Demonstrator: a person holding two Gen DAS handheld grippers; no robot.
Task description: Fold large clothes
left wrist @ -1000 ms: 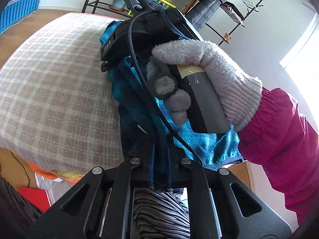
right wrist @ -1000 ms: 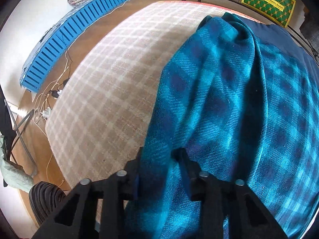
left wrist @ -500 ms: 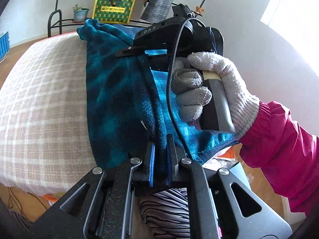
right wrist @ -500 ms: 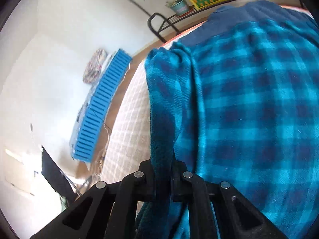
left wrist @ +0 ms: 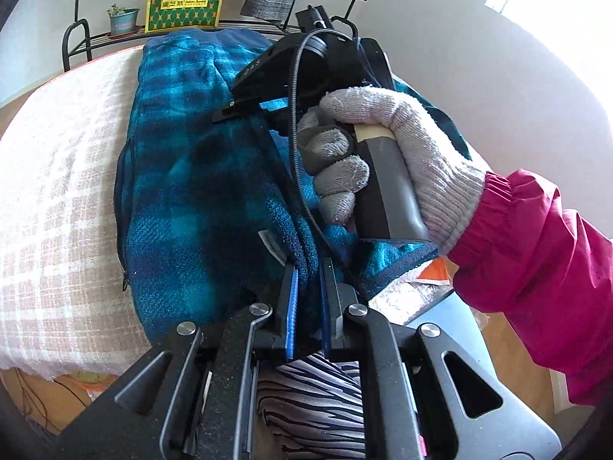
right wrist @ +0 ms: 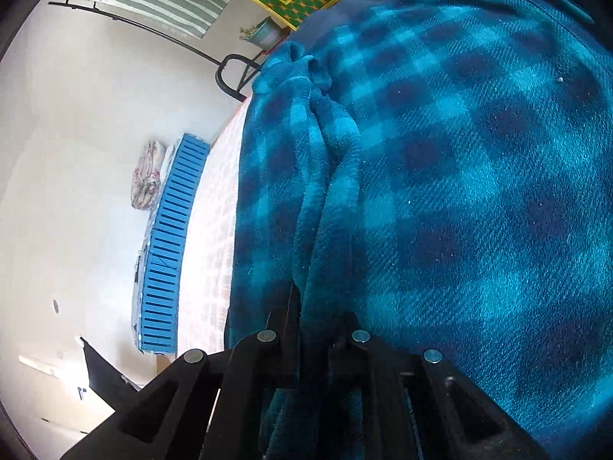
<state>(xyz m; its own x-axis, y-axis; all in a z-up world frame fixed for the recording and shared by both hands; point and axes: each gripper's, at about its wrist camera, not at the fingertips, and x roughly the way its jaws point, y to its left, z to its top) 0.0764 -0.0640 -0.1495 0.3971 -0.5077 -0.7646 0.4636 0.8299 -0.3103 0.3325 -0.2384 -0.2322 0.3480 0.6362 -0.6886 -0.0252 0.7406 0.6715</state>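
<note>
Knit glove (left wrist: pixel 387 145), magenta sleeve (left wrist: pixel 536 253)

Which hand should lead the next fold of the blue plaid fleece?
Probably left: the left gripper pinches the fleece hem at the bed's near edge; the right gripper holds a bunched mid-fold.

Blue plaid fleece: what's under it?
The blue plaid fleece lies on a beige checked bedcover, bare to its left. Both the left gripper and right gripper pinch its folds. Anything beneath the fleece itself is hidden.

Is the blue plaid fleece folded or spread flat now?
Folded: the blue plaid fleece lies doubled lengthwise on the bed, its edges stacked.
</note>
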